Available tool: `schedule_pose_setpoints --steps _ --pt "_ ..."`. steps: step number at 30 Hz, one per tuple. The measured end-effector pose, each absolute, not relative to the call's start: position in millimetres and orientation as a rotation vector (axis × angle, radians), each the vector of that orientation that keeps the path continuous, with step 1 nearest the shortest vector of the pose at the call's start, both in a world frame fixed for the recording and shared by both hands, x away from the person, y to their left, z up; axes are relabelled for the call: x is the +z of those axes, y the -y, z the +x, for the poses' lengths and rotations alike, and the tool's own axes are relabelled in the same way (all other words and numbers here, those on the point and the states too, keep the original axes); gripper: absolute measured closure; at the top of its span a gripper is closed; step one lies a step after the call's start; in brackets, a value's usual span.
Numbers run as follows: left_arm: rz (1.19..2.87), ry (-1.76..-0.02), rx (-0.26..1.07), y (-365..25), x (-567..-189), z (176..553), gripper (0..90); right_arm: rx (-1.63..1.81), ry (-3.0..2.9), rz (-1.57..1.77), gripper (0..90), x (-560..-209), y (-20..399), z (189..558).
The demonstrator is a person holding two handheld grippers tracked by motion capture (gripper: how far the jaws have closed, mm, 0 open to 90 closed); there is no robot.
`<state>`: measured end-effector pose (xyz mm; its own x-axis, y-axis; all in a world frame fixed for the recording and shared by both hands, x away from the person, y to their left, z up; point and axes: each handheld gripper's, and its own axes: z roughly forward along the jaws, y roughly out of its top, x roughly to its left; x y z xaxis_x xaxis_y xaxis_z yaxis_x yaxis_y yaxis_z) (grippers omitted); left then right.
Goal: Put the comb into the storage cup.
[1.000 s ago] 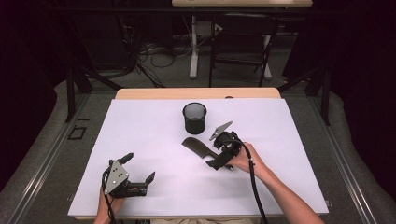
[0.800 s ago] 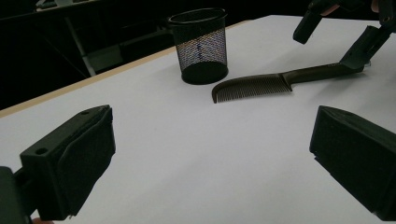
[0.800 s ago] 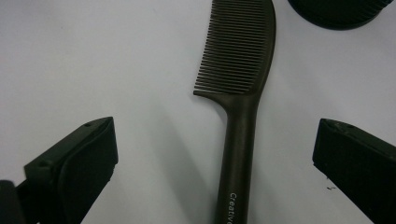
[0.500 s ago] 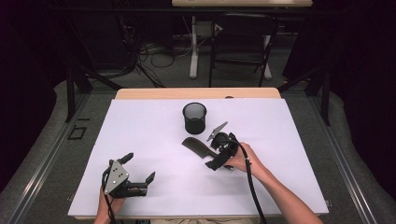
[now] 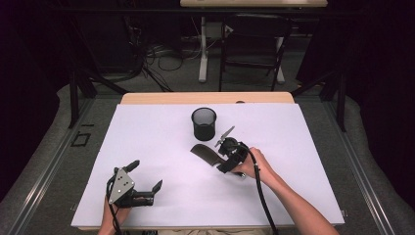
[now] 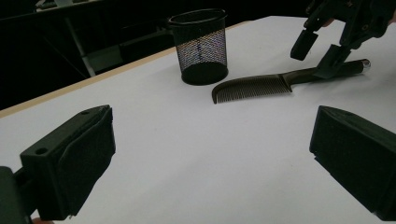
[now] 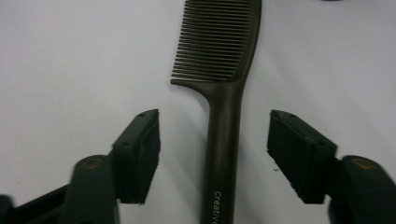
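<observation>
Straddling the handle of the comb [image 7: 223, 140], the right claw [image 7: 214, 149] has its jaws part-way in, and they have just been closing; a clear gap shows on each side of the handle, so the pads do not yet pinch it. The comb lies flat on the white surface [image 5: 161, 142], just in front of the mesh cup [image 5: 204, 123] and apart from it, teeth end toward the cup and handle toward the right hand [image 5: 252, 166].

Risks noted:
- The handle sits nearer the jaw at the left of the right gripper view. If the jaws close as they stand, that pad would probably meet it first and push the comb sideways, or turn it on the surface, before the far pad arrives.
- The handle is slim and low. A claw held too high would likely close over it and miss; one held too low could scrape its tips on the surface.
- The grip point is near the handle end, so the long toothed end may droop or swing once lifted, and could strike the cup rim.

The left claw [image 5: 147, 182] rests near the front edge with jaws spread wide and empty, well apart from the comb.
</observation>
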<state>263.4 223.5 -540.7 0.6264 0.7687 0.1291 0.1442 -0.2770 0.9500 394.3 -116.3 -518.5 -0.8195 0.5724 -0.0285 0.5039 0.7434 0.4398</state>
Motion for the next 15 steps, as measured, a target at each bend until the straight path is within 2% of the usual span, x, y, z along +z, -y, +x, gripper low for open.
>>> schedule_pose_setpoints --steps 7,15 --pt "1.777 -0.736 0.726 -223.5 -540.5 263.2 0.3 0.543 -2.809 0.854 53.0 -518.0 111.5 400.8" --pt "1.78 -0.734 0.727 -223.4 -540.5 263.2 0.3 0.451 -2.84 0.857 58.2 -520.9 105.2 408.3"
